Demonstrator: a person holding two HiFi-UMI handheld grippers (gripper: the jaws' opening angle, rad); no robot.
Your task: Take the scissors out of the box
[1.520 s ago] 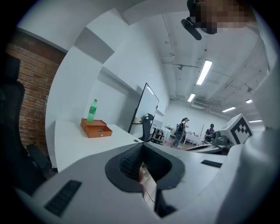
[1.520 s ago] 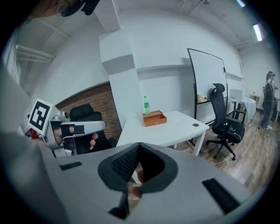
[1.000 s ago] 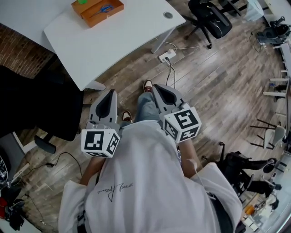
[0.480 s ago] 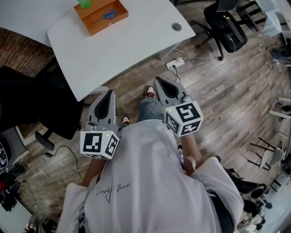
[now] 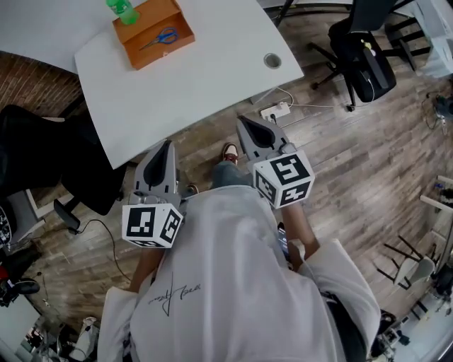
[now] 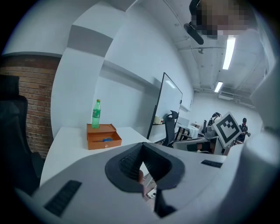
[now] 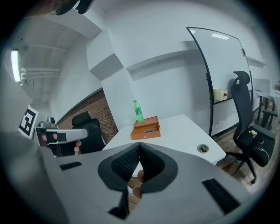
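Hanging clenched and empty short of the white table (image 5: 205, 78), the left gripper (image 5: 166, 150) and right gripper (image 5: 249, 130) have nothing done yet. The blue-handled scissors (image 5: 158, 37) lie well ahead of both in the open orange box (image 5: 160, 54), beside a green bottle (image 5: 122, 10). Reaching, gripping and lifting out remain. The script on the person's shirt (image 5: 233, 283) and the bottle label are illegible.

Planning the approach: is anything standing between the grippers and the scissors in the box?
Nothing visible blocks the way. The scissors lie uncovered in the open orange box, with only bare white table between it and the left gripper and right gripper. The green bottle stands beyond the box.
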